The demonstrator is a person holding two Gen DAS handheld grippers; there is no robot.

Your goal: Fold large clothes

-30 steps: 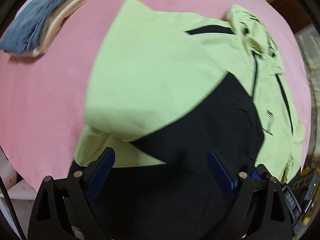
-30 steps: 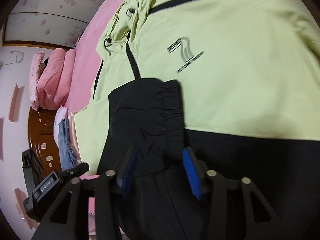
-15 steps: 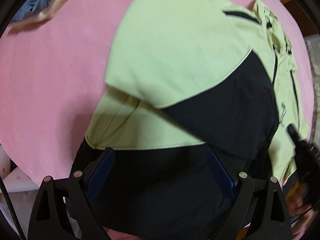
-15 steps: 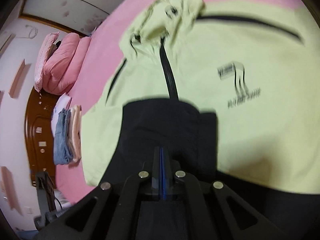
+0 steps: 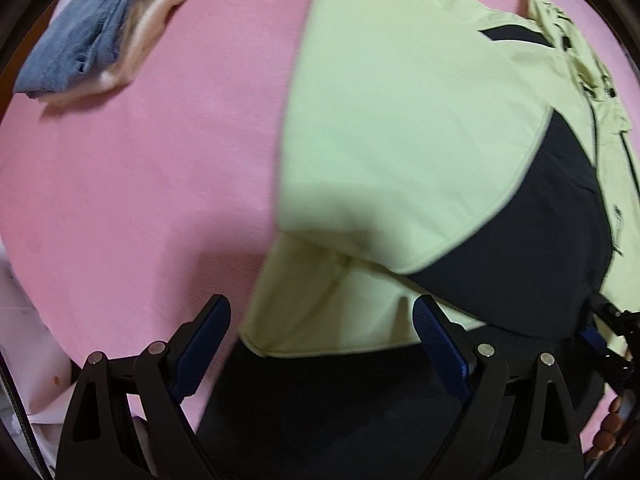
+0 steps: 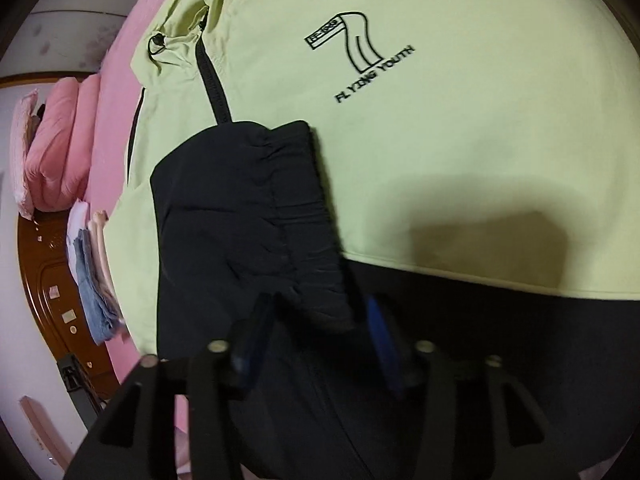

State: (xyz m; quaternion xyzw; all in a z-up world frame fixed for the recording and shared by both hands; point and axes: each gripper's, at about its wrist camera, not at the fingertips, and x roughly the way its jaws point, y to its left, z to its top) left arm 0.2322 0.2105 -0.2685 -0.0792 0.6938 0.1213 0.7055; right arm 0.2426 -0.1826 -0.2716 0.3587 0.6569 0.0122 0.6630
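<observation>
A light green and black jacket lies spread on the pink bed. One sleeve is folded across its front, the black cuff lying below the "7 FLYING YOUTH" logo. My left gripper points down, open and empty, over the jacket's green side edge and black hem. In the right wrist view my right gripper has its jaws opening. The cuff's end lies loose between the blurred fingers. The right gripper also shows at the left wrist view's right edge.
A stack of folded clothes, blue denim on cream, sits on the bed left of the jacket, also in the right wrist view as the stack. Pink bedding is piled by a wooden headboard.
The right gripper snapped shut half a second ago and now stands apart again around the cuff. The left gripper drifted toward the jacket's left side, staying open.
</observation>
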